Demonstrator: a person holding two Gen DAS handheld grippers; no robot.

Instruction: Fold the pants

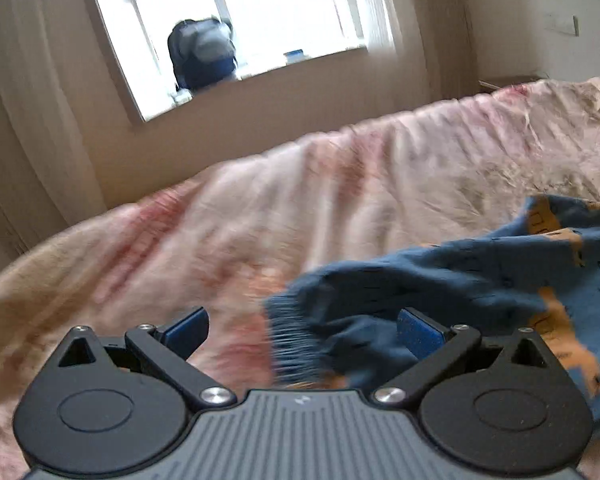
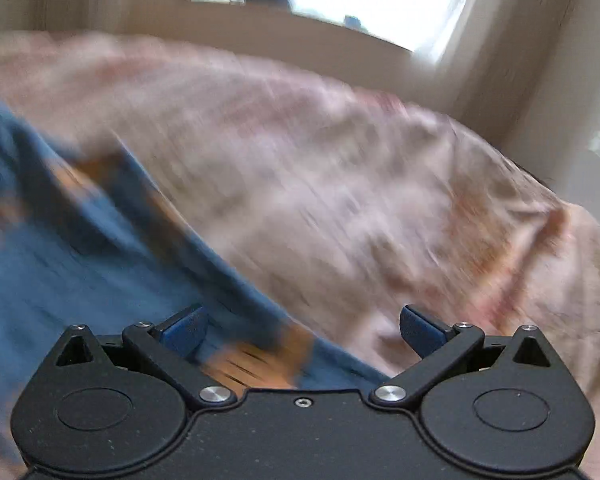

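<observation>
- Left wrist view: bedspread [image 1: 228,216] lies bare from 9 to 12 o'clock; the pants [image 1: 440,292] crowd 1 to 3 o'clock.
- Right wrist view: pants [image 2: 60,248] fill 9 to 11 o'clock; open bedspread [image 2: 380,208] from 12 to 3 o'clock.

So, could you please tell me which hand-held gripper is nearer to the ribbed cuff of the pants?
Left. The left hand-held gripper is open with the ribbed cuff between its fingers; the right hand-held gripper, also open, sits over the pants' edge with no cuff in view.

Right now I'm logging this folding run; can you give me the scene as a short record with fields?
surface: bed with a pinkish floral bedspread
garment: blue pants with orange patches, lying rumpled, not folded
left gripper: open, ribbed cuff between its fingers
right gripper: open, over the pants' edge
background: window, backpack on the sill
image quality: motion blur
</observation>
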